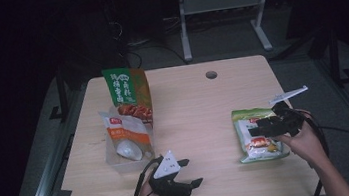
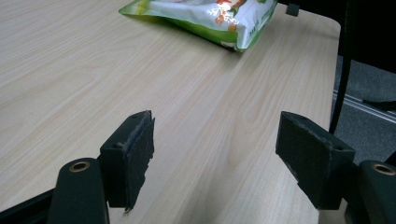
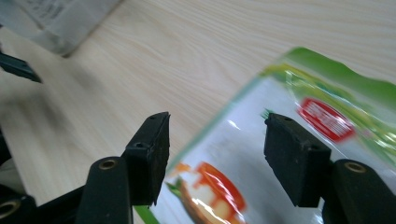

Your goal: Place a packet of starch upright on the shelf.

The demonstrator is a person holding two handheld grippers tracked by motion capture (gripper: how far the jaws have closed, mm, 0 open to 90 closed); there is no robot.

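High view: right gripper (image 1: 258, 129) over green snack bag (image 1: 257, 135) lying flat at table (image 1: 198, 105) right; left gripper (image 1: 187, 172) near front edge, jaws wide, empty. Left gripper view: bag (image 2: 210, 18) well ahead. Right gripper view: jaws wide above bag (image 3: 289, 154), not gripping.

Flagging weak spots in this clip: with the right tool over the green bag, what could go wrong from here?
1. The right tool is open above the flat green bag; closing on the slick film, it may slip or catch only a fold.
2. The bag lies near the table's edge, so a nudge might push it off.
3. The bin already holds two pouches, leaving little room.
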